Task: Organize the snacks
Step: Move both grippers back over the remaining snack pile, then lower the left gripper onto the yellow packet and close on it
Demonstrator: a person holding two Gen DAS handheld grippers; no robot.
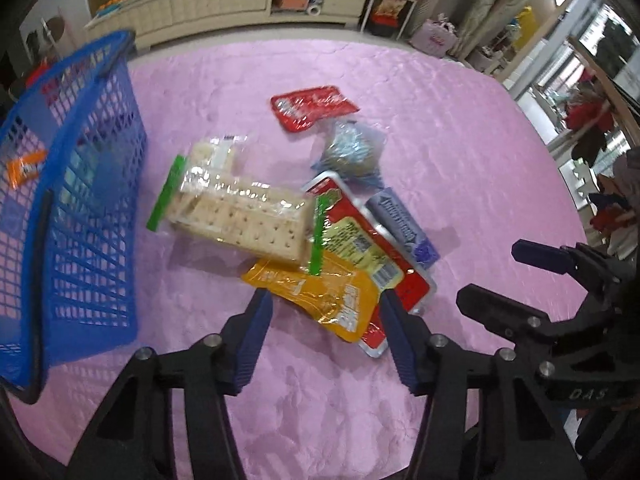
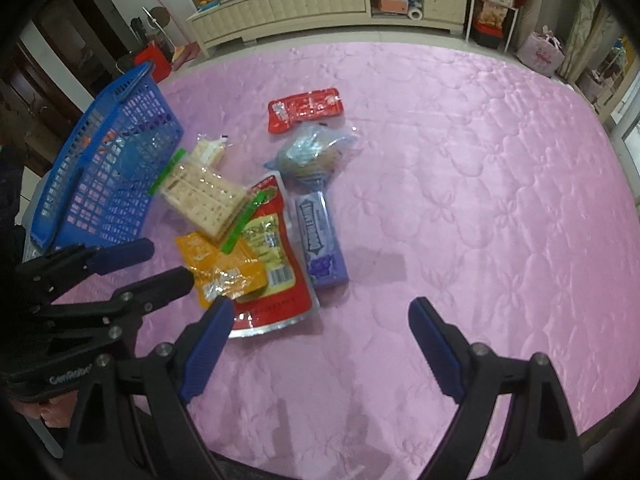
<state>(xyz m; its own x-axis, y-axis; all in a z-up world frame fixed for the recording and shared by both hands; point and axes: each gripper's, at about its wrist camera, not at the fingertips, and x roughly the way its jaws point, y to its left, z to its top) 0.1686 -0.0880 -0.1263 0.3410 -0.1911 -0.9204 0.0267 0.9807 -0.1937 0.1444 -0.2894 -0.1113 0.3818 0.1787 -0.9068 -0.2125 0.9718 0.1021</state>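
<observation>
Farthest left stands the blue basket (image 1: 76, 208), its mesh wall tilted, with a small orange packet (image 1: 26, 168) showing behind the mesh. Just right of it, on the pink cloth (image 1: 460, 152), lies the heap of snacks: a clear pack of crackers (image 1: 236, 212) with green end strips rests on top, overlapping a yellow packet (image 1: 320, 292) and a larger red packet (image 1: 376, 256) beneath it. A purple bar (image 1: 404, 228) lies along the red packet's right edge, a clear bag with something round inside (image 1: 352, 152) sits beyond that, and a small flat red packet (image 1: 312, 106) lies apart at the far end.

The left gripper (image 1: 322, 304) points down at the near end of the heap with its jaws about half open. The blue pads flank the yellow packet's near corner, one on each side, and the right pad overlaps the edge of the red packet; no pad visibly presses on either, and nothing is lifted.

Seen from the right wrist camera, the right gripper (image 2: 320, 312) stands with its jaws wide apart and nothing held. Its left pad lies just beside the near edge of the red packet (image 2: 280, 280), while its right pad is over bare cloth, well clear of the snacks. The purple bar (image 2: 322, 236) lies just ahead, between the two pads' lines. The left gripper shows at the left edge of this view, near the basket (image 2: 108, 188).
</observation>
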